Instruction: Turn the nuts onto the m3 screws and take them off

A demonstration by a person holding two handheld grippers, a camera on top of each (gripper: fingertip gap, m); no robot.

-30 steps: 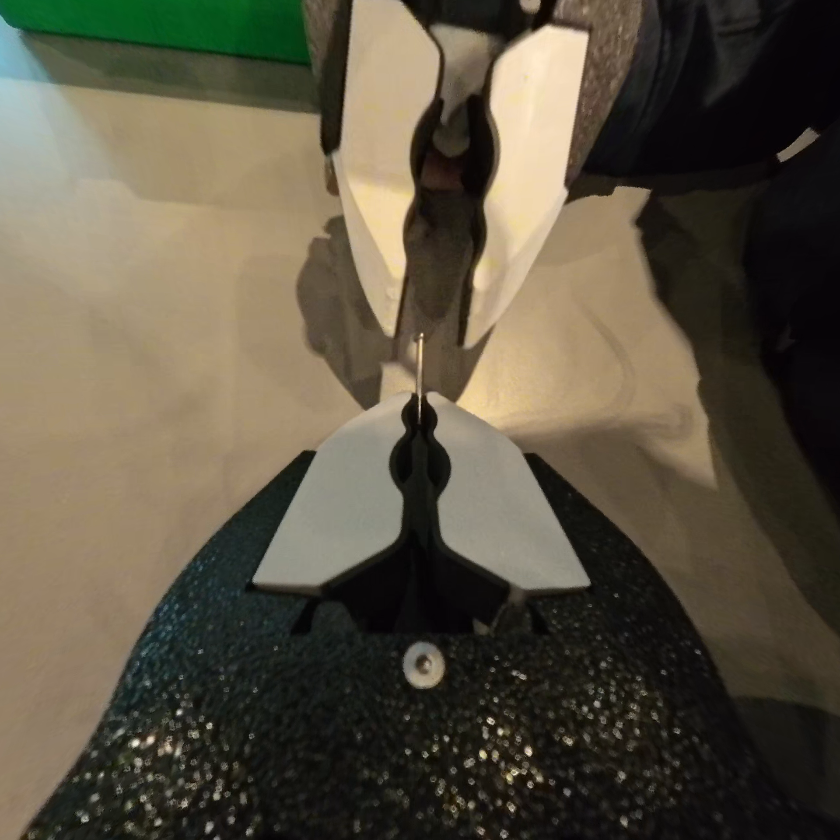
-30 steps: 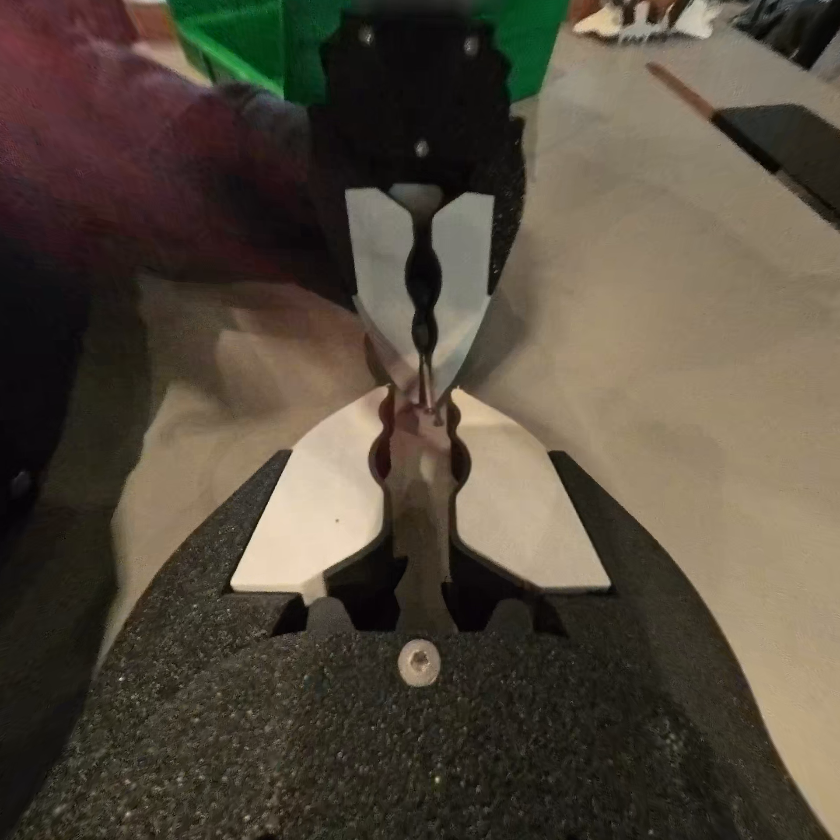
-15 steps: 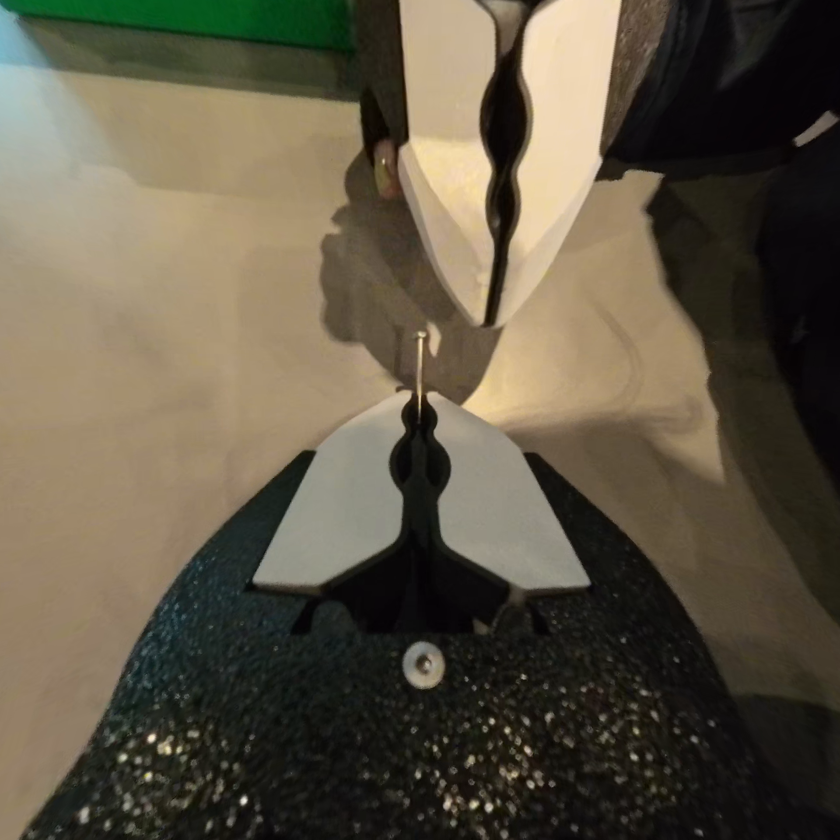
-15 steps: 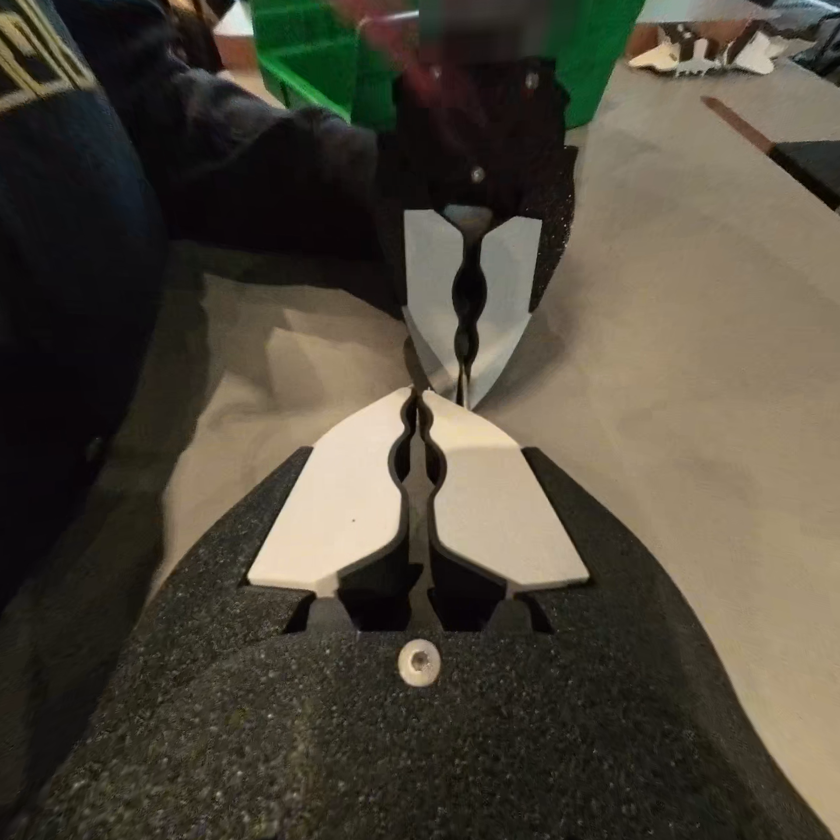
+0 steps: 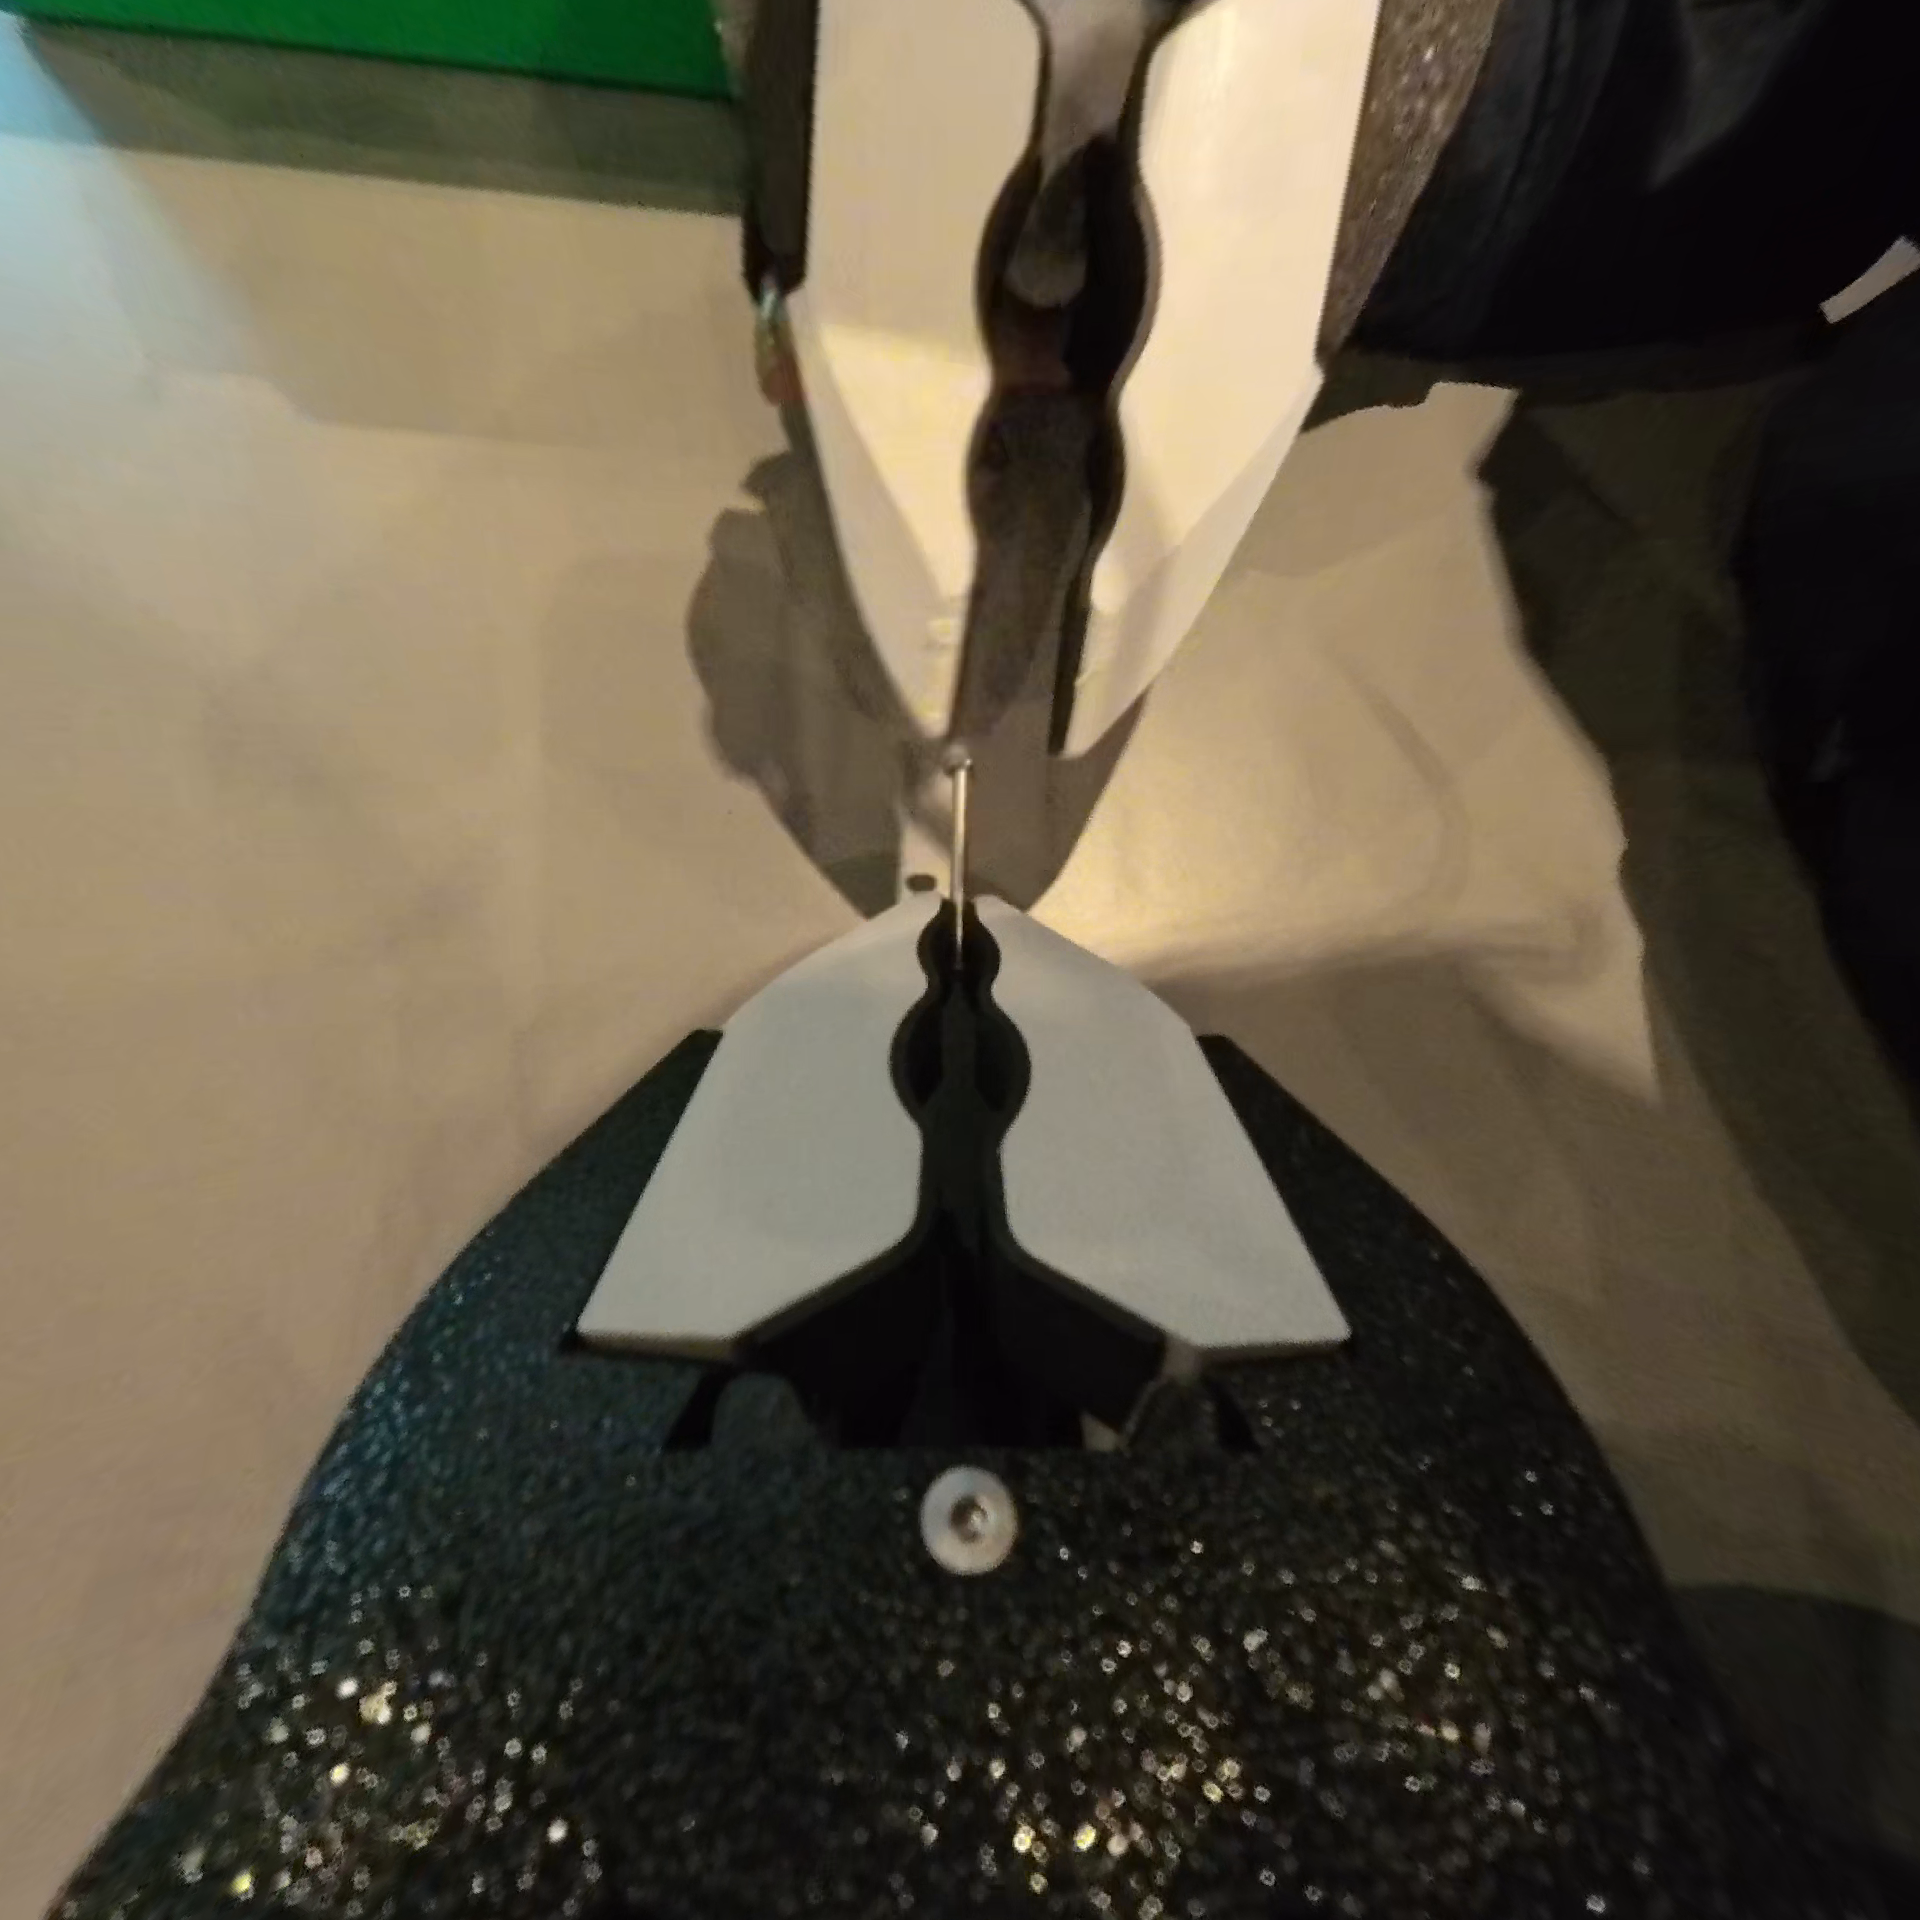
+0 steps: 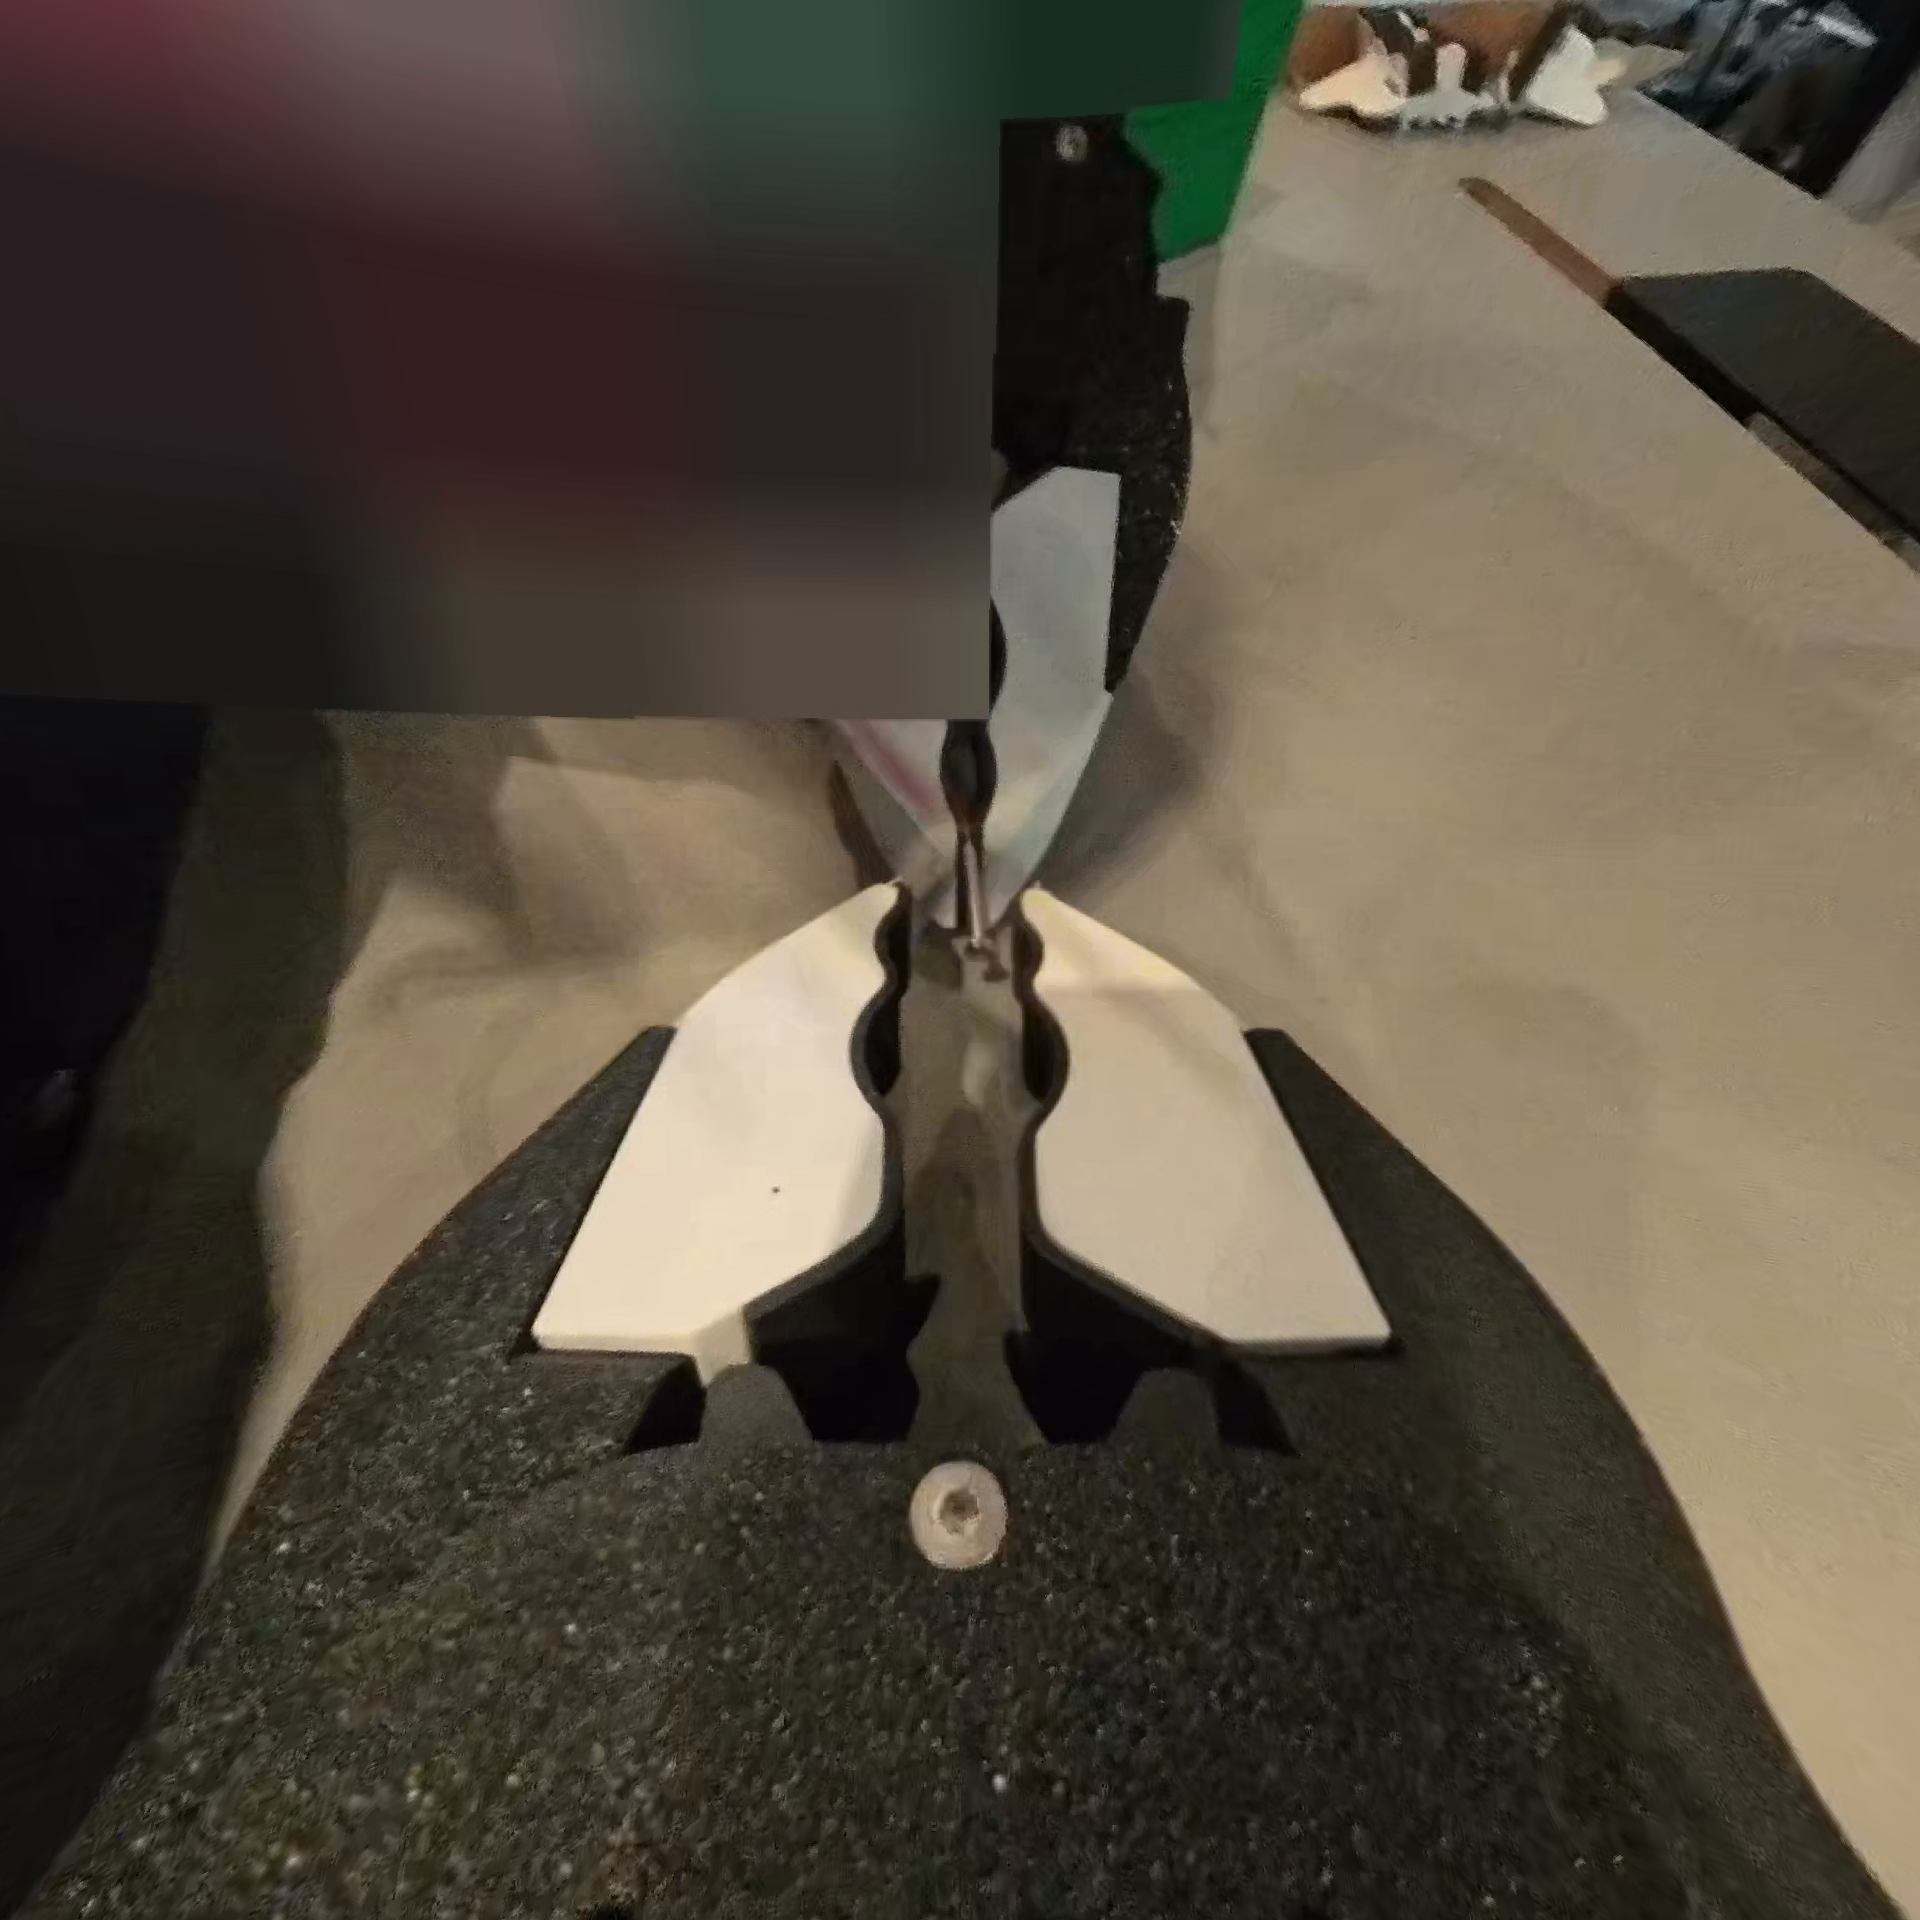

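Over the beige table (image 5: pixel 312 727), the left wrist view showed the left gripper (image 5: pixel 958 914) clamped shut on a thin silver screw (image 5: pixel 961 831) that stuck out forward from its tips. Facing it, the right gripper (image 5: pixel 997 743) stood with jaws parted, the screw's far end at their tips.

From the right wrist view, the right gripper's white fingers (image 6: pixel 790 1122) stood apart around the screw (image 6: pixel 975 904), without pressing it. A small nut (image 6: pixel 982 951) sat at its end.

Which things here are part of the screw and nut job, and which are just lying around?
In the job:
left gripper
thin screw pinched in it
right gripper, fingers apart

Lying about:
green bin
black slab
black-and-white parts
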